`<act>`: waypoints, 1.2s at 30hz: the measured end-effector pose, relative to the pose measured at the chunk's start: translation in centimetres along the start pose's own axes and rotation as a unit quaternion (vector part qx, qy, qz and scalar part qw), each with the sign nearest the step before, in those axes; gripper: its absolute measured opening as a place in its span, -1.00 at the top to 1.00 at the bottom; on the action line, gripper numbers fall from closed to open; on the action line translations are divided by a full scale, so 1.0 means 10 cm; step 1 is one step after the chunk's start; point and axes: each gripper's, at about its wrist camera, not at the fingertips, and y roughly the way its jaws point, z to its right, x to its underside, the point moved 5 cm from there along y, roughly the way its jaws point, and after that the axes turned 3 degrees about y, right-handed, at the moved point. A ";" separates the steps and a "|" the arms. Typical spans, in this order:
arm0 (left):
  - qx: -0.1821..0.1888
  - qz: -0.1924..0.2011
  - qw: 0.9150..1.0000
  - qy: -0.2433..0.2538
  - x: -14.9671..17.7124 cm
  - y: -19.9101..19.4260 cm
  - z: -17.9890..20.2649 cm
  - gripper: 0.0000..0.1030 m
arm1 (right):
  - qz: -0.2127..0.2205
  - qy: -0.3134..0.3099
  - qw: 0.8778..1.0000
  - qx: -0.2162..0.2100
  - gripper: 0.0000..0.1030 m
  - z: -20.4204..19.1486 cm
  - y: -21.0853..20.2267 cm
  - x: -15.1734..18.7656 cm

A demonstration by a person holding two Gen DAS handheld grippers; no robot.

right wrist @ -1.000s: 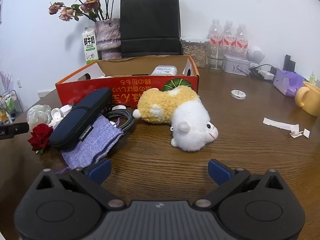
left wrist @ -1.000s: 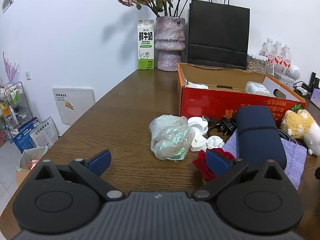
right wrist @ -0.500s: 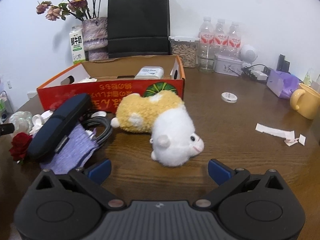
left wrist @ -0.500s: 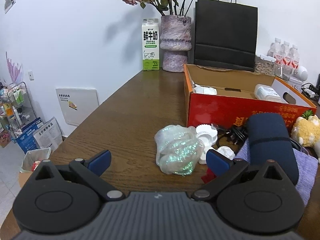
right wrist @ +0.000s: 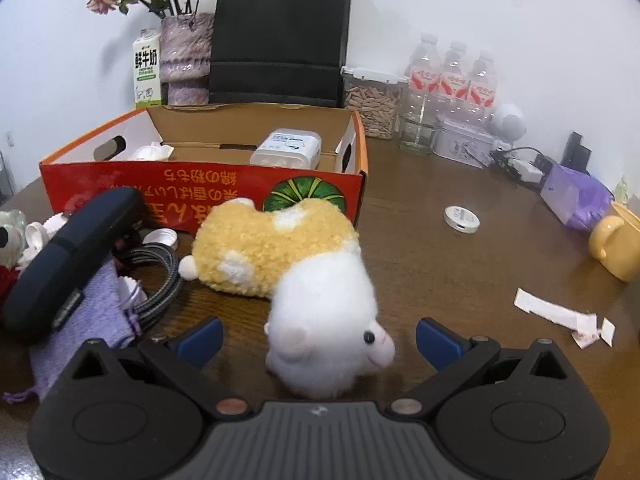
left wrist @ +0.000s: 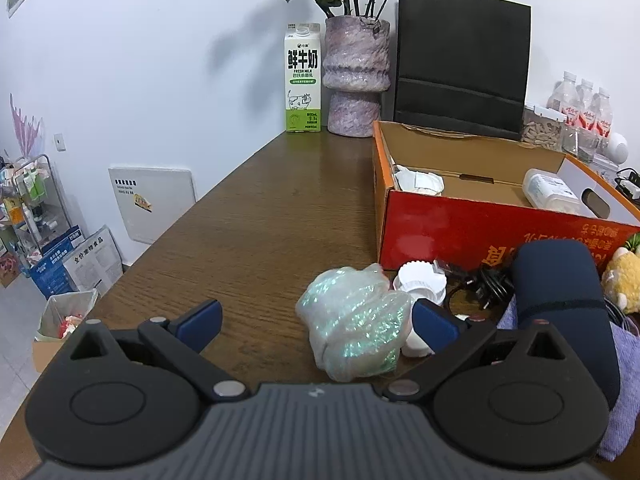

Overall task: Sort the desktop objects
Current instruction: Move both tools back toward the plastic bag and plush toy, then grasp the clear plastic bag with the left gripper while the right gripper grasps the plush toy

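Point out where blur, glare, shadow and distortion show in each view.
Left wrist view: sharp; flower shadows fall on the wall left of the milk carton; fisheye bends the table edge. Right wrist view: the plush toy is softly blurred, haze veils the water bottles, dark vignette in the corners.

Both views look forward from low over the wooden table (left wrist: 256, 216), each from behind its own spread blue fingertips. The left wrist view sits at the table's left side, close to an iridescent plastic bag (left wrist: 356, 320), facing the back wall. The right wrist view sits further right, very close to a plush sheep (right wrist: 304, 276). Both show the red cardboard box (left wrist: 472, 240) (right wrist: 192, 188), navy case (left wrist: 560, 292) (right wrist: 68, 256), milk carton (left wrist: 303, 80) (right wrist: 146, 68) and black paper bag (left wrist: 460, 64) (right wrist: 280, 36).
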 end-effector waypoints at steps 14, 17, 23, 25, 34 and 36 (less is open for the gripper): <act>0.014 -0.016 1.000 0.001 -0.06 0.18 0.10 -0.84 | -0.011 0.008 1.000 -0.026 -0.83 0.01 0.24 -0.09; 0.021 -0.015 1.000 0.000 -0.06 0.18 0.11 -0.67 | -0.012 0.012 0.999 -0.032 -0.71 0.01 0.25 -0.10; 0.043 -0.016 0.999 -0.004 -0.07 0.19 0.14 -0.05 | -0.007 0.022 0.999 -0.046 -0.10 0.03 0.22 -0.10; 0.045 -0.014 0.999 -0.006 -0.08 0.18 0.13 0.02 | -0.005 0.026 0.999 -0.047 -0.04 0.04 0.22 -0.10; 0.036 -0.005 0.999 -0.003 -0.08 0.14 0.12 0.11 | 0.008 0.036 0.998 -0.052 0.06 0.08 0.15 -0.08; 0.033 0.001 0.999 -0.002 -0.08 0.11 0.11 0.11 | 0.013 0.040 0.998 -0.051 0.06 0.08 0.12 -0.08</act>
